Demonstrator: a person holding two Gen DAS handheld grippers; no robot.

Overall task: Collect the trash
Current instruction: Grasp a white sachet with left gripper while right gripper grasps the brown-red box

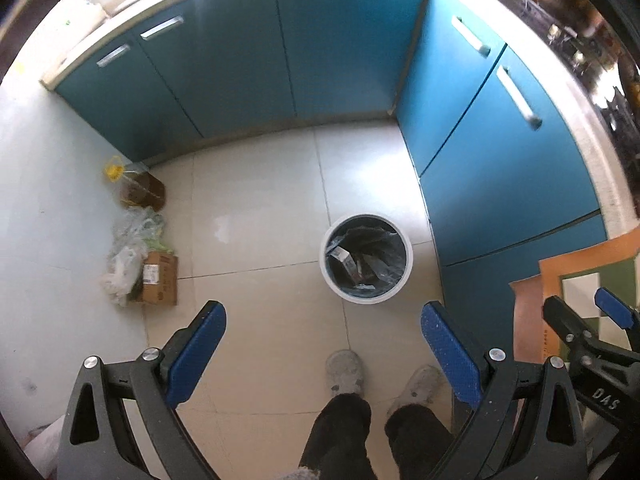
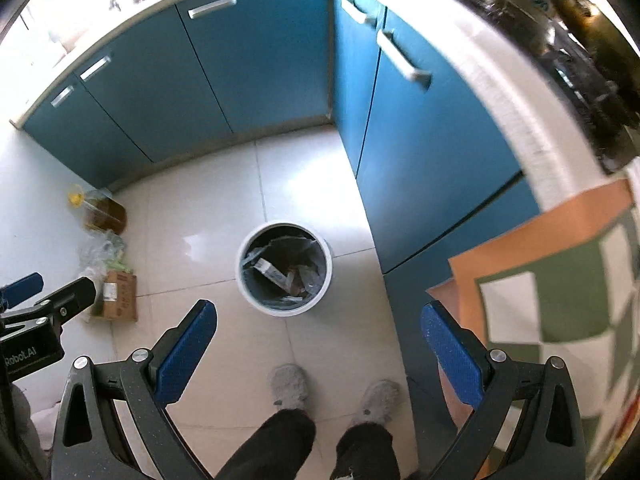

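Observation:
A white round trash bin (image 1: 366, 258) with a grey liner stands on the tiled floor and holds some trash; it also shows in the right wrist view (image 2: 285, 268). My left gripper (image 1: 323, 344) is open and empty, held high above the floor in front of the bin. My right gripper (image 2: 319, 344) is open and empty, also high above the floor. The right gripper shows at the right edge of the left wrist view (image 1: 580, 312); the left gripper shows at the left edge of the right wrist view (image 2: 52, 288).
Blue cabinets (image 1: 280, 60) line the back and right. An oil bottle (image 1: 140, 186), plastic bags (image 1: 128, 252) and a small cardboard box (image 1: 158, 280) sit by the left wall. An orange and green checked cloth (image 2: 552, 288) hangs at right. The person's feet (image 1: 344, 372) are below.

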